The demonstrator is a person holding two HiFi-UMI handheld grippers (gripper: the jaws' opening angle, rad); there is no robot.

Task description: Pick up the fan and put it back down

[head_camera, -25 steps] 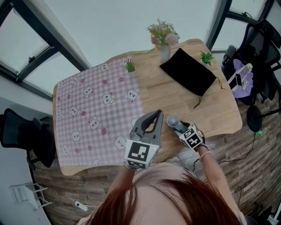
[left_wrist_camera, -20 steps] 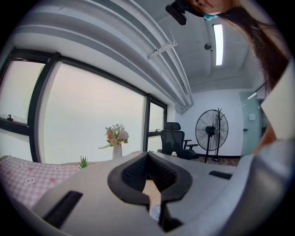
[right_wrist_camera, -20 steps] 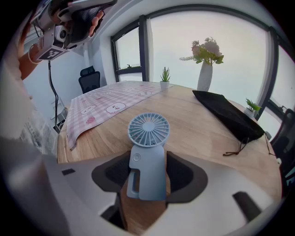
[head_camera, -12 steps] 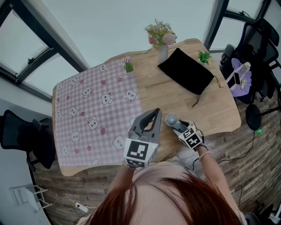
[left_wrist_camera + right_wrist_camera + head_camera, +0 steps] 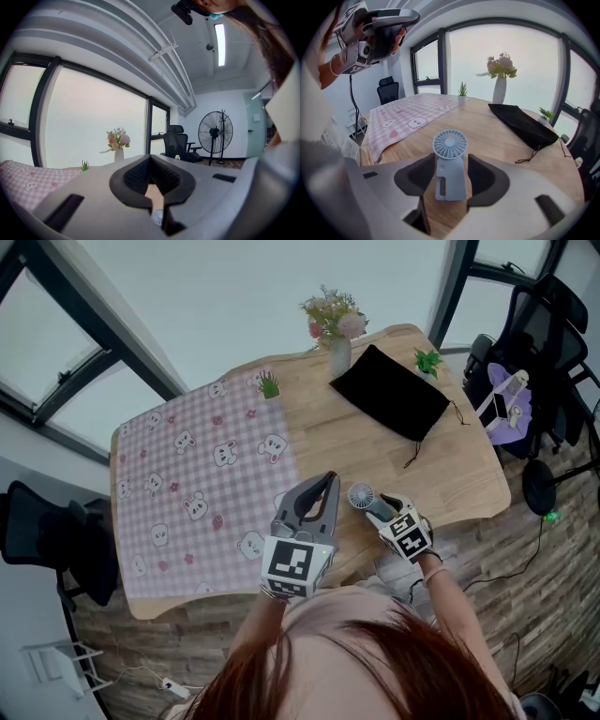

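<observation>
A small grey-blue handheld fan (image 5: 361, 495) (image 5: 450, 154) stands upright between my right gripper's jaws near the front edge of the wooden table (image 5: 450, 474). My right gripper (image 5: 377, 509) (image 5: 451, 165) is shut on the fan's handle. Its jaws have just been closing a little, and both dark pads meet the handle's sides. The round fan head sticks out beyond the fingertips. My left gripper (image 5: 323, 482) (image 5: 150, 159) hovers just left of the fan, shut with nothing in it. A bit of the fan (image 5: 157, 216) shows below its jaws.
A pink checked cloth (image 5: 187, 484) covers the table's left half. At the back lie a black pouch (image 5: 389, 395) (image 5: 525, 124), a vase of flowers (image 5: 333, 324) and two small potted plants (image 5: 270, 385) (image 5: 428, 360). Office chairs (image 5: 534, 343) stand to the right.
In the head view the right gripper and the fan have shifted slightly up and left, and the whole scene has drifted the same way. The left gripper has kept its place.
</observation>
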